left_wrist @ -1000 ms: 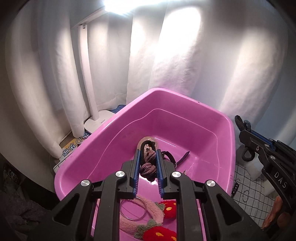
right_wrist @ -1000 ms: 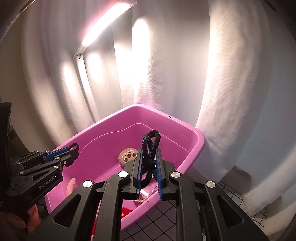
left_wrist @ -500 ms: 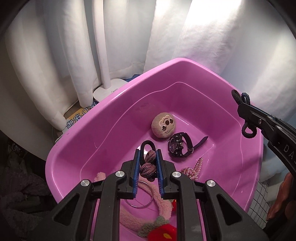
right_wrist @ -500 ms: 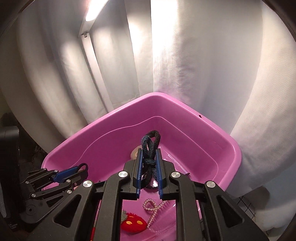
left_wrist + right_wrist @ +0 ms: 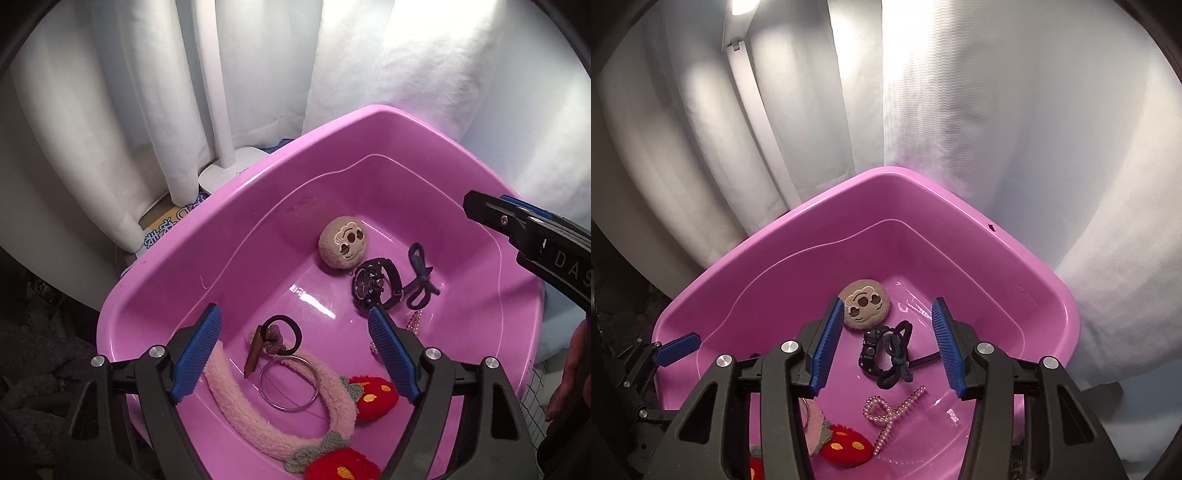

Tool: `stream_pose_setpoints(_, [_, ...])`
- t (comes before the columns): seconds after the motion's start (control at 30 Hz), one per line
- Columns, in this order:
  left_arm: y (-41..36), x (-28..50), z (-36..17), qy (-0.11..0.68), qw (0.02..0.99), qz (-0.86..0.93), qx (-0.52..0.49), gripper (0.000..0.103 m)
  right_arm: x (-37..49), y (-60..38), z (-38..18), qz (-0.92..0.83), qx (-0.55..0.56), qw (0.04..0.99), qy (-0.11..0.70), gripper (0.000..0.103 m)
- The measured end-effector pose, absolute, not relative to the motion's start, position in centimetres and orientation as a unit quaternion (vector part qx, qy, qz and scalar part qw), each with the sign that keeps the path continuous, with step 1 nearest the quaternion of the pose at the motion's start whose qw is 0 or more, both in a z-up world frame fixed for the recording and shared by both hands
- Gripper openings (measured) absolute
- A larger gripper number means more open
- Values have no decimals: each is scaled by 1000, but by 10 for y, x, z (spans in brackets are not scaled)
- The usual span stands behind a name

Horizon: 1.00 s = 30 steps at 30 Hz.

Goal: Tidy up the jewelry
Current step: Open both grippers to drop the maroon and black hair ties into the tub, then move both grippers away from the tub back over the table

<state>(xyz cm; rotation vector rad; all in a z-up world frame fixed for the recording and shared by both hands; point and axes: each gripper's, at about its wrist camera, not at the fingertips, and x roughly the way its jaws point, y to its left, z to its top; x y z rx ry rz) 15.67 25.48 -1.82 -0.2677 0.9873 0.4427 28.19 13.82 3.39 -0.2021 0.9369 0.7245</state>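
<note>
White curtain (image 5: 129, 110) (lamp stand (image 5: 216, 92) too) backs pink tub (image 5: 166, 266).

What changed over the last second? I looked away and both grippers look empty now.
Both let go. The left gripper, jaws opening, dropped its knotted brown hair tie by the pink headband. The right gripper, also opening, released the dark hair tie, now beside the black watch. The plush face, pearl clip and pink tub stayed put.

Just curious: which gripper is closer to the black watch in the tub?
Right. The right gripper hangs directly over the black watch; the left gripper sits off to its side, above the hair tie.
</note>
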Motion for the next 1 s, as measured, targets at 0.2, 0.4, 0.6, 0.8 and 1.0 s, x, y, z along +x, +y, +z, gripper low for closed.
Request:
stream_pose_setpoints(0.2, [255,151,-13,466,850,215,-121,88,283,129,44,338,-80,831,434,51])
stream_pose_setpoints(0.4, [253,145,-11,463,853,210,-117,90,276,126,43,341,-73,830,436,51])
stream_pose_setpoints(0.6, [251,137,-5,459,858,201,-115,90,263,116,45,345,-56,831,432,52])
stream_pose_setpoints(0.8, [250,125,5,444,867,196,-109,90,248,92,46,338,-23,836,432,57])
stream_pose_setpoints(1.0, [243,109,19,412,887,184,-96,94,224,57,55,321,16,850,417,61])
